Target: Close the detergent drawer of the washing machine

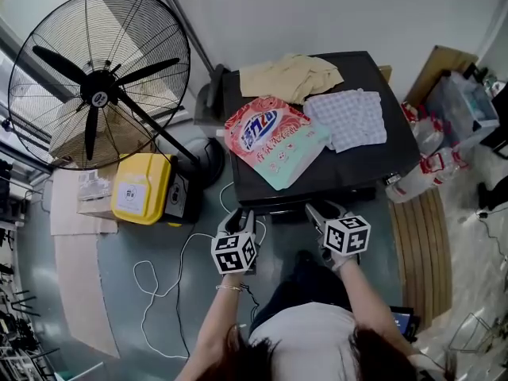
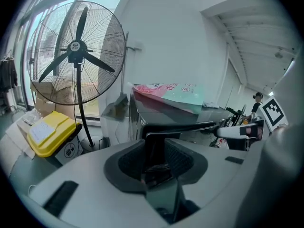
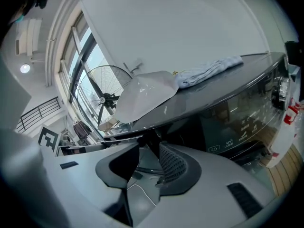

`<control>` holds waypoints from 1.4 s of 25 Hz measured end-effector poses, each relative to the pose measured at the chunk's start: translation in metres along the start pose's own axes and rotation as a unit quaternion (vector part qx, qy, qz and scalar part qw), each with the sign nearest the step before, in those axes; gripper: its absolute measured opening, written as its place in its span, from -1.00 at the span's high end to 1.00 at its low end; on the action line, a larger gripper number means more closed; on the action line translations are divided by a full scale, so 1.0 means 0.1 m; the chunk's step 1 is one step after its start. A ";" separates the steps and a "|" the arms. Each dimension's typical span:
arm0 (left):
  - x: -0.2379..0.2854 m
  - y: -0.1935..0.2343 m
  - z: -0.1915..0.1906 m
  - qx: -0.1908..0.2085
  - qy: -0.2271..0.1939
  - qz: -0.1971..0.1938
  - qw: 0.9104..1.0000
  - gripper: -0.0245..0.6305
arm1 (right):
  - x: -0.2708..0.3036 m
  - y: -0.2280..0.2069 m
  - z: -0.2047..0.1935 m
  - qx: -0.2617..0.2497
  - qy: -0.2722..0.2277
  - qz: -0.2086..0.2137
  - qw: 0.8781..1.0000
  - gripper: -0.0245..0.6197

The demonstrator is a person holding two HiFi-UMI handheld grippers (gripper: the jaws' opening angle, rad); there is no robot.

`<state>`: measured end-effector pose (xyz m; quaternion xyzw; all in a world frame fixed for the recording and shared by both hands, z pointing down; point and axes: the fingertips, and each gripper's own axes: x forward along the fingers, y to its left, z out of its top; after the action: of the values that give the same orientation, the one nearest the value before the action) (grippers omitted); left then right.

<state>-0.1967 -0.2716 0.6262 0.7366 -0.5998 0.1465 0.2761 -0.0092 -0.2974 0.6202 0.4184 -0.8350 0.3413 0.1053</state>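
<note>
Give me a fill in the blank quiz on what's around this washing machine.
On the washing machine, the detergent bag lies beside ____ cloths.
The beige cloth is plain; the other cloth has a ____ pattern.
The lidded box near the fan is ____.
Missing: two; checked; yellow.

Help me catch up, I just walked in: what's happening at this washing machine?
A person faces the black washing machine, tongs in each hand at its upper front edge. The left tongs straddle a dark panel, probably the detergent drawer's front; whether they press it is unclear. The right tongs stand open, gripping nothing. A pink-and-teal detergent bag, beige cloth and checked cloth lie on top.
</note>
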 end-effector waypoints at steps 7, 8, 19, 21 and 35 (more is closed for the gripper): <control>0.01 0.00 0.01 -0.005 -0.001 0.005 1.000 0.50 | 0.00 -0.01 0.01 0.008 0.000 -0.007 1.000 0.43; 0.01 0.00 0.01 -0.006 -0.001 0.006 1.000 0.50 | 0.01 -0.02 0.01 0.010 0.000 -0.009 1.000 0.44; 0.01 0.01 0.02 -0.010 -0.002 0.009 1.000 0.50 | 0.01 -0.01 0.01 0.017 0.000 -0.017 1.000 0.43; 0.01 0.01 0.02 -0.011 0.000 0.009 1.000 0.50 | 0.01 -0.01 0.01 0.019 0.000 -0.019 1.000 0.43; 0.06 0.01 0.04 -0.009 0.004 0.006 1.000 0.49 | 0.04 -0.04 0.02 0.028 -0.005 -0.029 0.999 0.43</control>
<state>-0.1967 -0.2784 0.6267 0.7297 -0.6044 0.1458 0.2847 -0.0084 -0.3034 0.6223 0.4471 -0.8130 0.3593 0.0997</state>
